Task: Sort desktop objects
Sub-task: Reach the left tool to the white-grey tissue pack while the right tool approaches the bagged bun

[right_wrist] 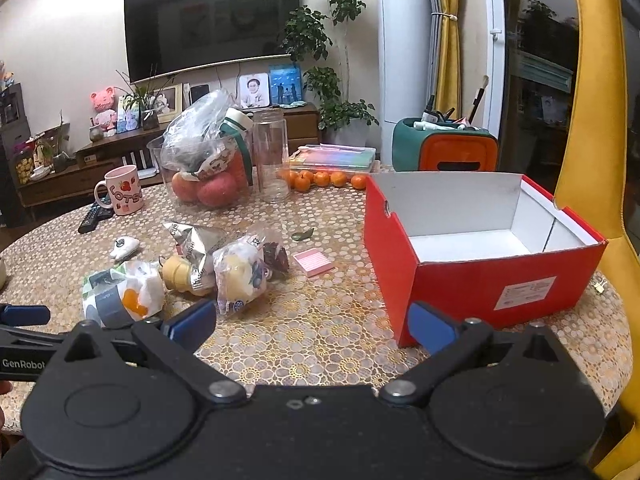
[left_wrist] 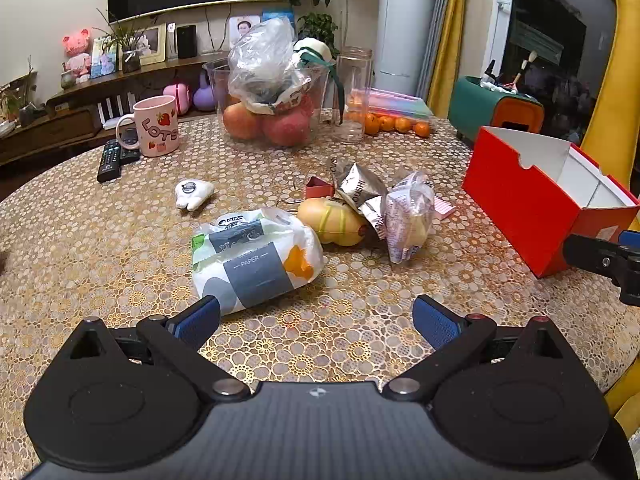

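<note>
The loose clutter sits in a cluster at the middle of the desk [left_wrist: 120,216]: a pack of paper tissues [left_wrist: 256,260] just left of centre in the left wrist view, a yellow toy [left_wrist: 332,220] touching a crumpled foil wrapper [left_wrist: 360,192] behind it, and a clear bag of small items [left_wrist: 408,216] to their right. A pink pad [right_wrist: 313,263] lies alone between that cluster and the red box [right_wrist: 472,280], which stands open and empty at the right of the right wrist view.

Nothing has gone into the box, so I judge the sorting is at its first pick. The left gripper [left_wrist: 316,320] hangs just short of the tissue pack, fingers spread to their widest and holding nothing; the right gripper [right_wrist: 312,326] is equally wide and empty, near the box's front corner. The next move probably calls for the left one to advance and straddle the soft pack before closing.
</note>
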{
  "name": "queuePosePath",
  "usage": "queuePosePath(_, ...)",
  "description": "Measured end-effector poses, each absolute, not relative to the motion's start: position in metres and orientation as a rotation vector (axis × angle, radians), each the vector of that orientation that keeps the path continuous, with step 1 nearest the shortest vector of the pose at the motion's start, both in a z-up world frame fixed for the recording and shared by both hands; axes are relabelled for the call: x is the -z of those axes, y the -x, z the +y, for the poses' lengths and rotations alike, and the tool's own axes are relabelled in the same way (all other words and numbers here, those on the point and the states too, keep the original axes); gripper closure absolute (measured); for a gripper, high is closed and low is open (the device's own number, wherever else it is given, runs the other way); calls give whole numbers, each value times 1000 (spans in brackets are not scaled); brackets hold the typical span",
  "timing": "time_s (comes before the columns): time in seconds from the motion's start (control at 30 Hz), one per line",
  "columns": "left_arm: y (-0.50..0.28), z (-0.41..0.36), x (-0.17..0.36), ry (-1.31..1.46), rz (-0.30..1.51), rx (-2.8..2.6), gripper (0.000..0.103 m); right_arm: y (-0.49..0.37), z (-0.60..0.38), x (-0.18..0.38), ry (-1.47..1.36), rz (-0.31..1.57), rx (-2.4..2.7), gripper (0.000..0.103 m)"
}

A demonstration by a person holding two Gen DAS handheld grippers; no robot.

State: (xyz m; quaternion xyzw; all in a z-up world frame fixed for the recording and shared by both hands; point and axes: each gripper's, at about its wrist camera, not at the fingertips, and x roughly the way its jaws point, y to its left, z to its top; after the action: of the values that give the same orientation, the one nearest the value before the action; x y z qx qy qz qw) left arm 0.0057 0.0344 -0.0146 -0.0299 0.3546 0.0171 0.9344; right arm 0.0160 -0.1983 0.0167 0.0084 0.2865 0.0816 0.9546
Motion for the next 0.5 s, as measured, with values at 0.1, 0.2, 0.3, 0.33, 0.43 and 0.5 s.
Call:
queuePosePath(0.1, -11, 38, 18, 63, 726, -41, 0, -22, -195, -14, -10, 588, -170, 1)
queuePosePath(0.2, -18, 42, 23, 61, 731, -44, 0, -28, -192, -12, -1, 593, -174, 1)
queuePosePath(0.3, -24, 46, 27, 61, 736, -47, 0, -36, -188, -8, 7, 601, -178, 1)
queuePosePath(0.33, -26, 47, 28, 61, 736, -49, 0, -40, -186, -7, 10, 604, -178, 1)
queuePosePath(0.43, -34, 52, 29, 61, 733, -62, 0, -48, -182, -5, 17, 606, -184, 1)
queuePosePath(0.5, -40, 57, 31, 66, 736, -70, 0, -54, -179, -5, 23, 604, -189, 1)
